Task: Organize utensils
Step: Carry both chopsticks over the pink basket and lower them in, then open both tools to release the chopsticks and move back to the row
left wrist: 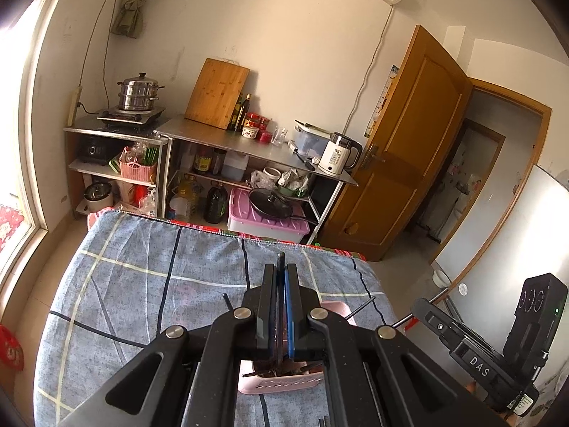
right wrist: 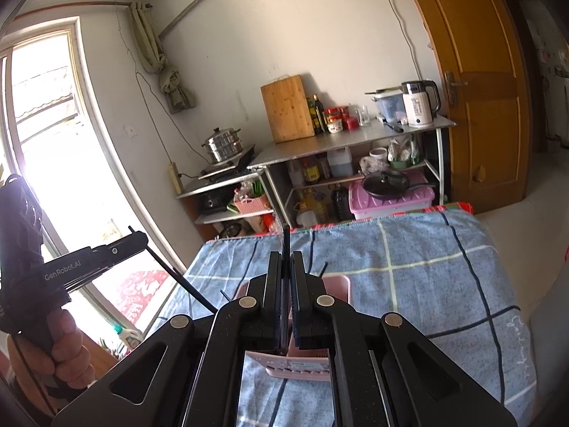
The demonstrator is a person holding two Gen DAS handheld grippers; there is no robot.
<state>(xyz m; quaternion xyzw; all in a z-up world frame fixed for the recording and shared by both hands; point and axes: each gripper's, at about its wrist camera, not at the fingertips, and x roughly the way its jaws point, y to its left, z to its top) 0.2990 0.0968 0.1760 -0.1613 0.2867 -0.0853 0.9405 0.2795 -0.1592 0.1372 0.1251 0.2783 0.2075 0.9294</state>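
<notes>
Black chopsticks [left wrist: 281, 259] [right wrist: 285, 238] pinched in both tools [left wrist: 281, 274] [right wrist: 285, 263] above pink holder [left wrist: 281, 384].

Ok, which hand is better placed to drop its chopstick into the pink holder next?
Left, narrowly, I think. The left gripper holds a chopstick right above the pink holder, whose opening shows between its fingers. The right gripper, also holding one, looks nearly as close.

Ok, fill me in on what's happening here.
A person holds a gripper in each hand above a pink tray on a blue checked cloth. The left gripper is shut on a dark chopstick, and the right gripper is shut on another chopstick. More chopsticks appear to lie in the tray.
</notes>
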